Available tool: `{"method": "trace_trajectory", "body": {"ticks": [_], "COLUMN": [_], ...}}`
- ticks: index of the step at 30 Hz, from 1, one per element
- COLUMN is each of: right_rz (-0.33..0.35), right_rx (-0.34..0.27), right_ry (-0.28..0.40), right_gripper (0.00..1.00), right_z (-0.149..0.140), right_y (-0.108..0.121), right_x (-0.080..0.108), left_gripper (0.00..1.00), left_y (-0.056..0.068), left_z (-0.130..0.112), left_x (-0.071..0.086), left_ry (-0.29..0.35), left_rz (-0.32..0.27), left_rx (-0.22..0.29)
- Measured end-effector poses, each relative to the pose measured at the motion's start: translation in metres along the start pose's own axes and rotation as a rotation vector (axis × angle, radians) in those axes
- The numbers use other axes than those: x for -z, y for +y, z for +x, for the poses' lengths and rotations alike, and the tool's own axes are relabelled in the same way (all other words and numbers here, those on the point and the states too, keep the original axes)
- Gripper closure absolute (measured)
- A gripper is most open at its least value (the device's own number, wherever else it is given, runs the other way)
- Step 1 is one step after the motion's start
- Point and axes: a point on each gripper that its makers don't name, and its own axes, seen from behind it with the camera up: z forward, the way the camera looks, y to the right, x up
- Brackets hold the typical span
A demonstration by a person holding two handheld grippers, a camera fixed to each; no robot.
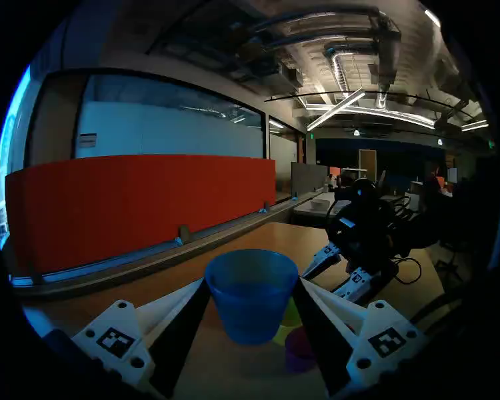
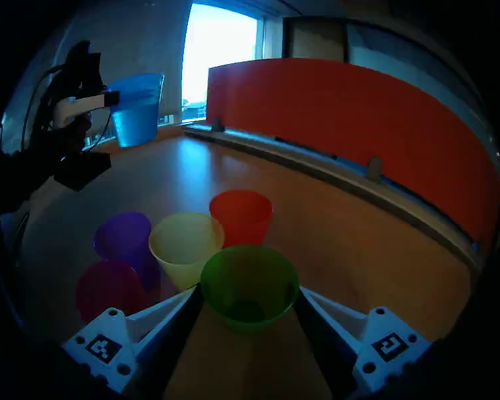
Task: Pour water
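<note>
A blue cup (image 1: 251,300) is clamped by the left gripper (image 1: 251,283), raised above the tabletop (image 2: 343,233) at far left. A green cup (image 2: 250,283) is clamped by the right gripper (image 2: 249,293). A yellow cup (image 2: 183,248) and a red cup (image 2: 241,215) are crowded just beyond it. Open tabletop is seen rightward up to the divider (image 2: 357,113).

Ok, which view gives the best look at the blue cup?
The left gripper view: the blue cup sits close and central, clamped between the fingers of the left hand-held gripper, rim and wall clear. The right gripper view shows the same cup small, far off at upper left, held above the table.
</note>
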Motion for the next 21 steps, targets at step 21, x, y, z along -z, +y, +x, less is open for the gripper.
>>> {"method": "trace_trajectory", "body": {"ticks": [21], "right_rz": [-0.027], "right_rx": [-0.017], "right_ry": [0.136], "right_gripper": [0.09], "right_z": [0.047], "right_y": [-0.006], "right_x": [0.029], "left_gripper": [0.15], "left_y": [0.005], "left_z": [0.003], "left_x": [0.012], "left_ry": [0.008], "left_rz": [0.016], "left_rx": [0.002]}}
